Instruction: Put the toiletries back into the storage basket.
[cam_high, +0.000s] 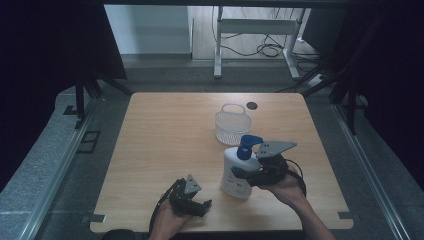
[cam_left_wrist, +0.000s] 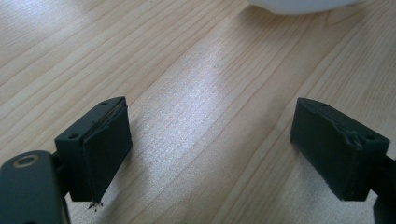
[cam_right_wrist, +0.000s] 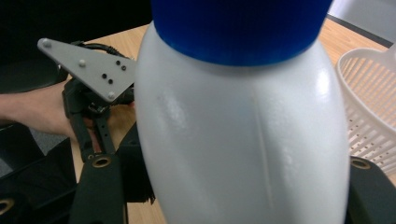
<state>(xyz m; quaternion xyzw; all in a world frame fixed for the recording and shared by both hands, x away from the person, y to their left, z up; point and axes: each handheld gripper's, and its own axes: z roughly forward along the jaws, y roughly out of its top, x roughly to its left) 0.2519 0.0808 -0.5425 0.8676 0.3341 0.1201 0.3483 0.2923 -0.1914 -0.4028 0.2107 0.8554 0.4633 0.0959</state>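
Bottle (cam_right_wrist: 243, 116) cap and base beyond frame edges

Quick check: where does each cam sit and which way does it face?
High view: above the person's side, looking forward and down on the table; both forearms, left gripper, right gripper.
Left gripper view: along open jaws at bare wood.
Right gripper view: jaws clamp the pump bottle; left hand behind.
Shared: bottle and white basket show in high and right gripper views.

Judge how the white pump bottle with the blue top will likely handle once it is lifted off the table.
The pump bottle looks rigid, so the right gripper, clamped on its body, probably won't crush it. Its glossy, curved sides may slip. Tall and narrow, it could tip if released carelessly.
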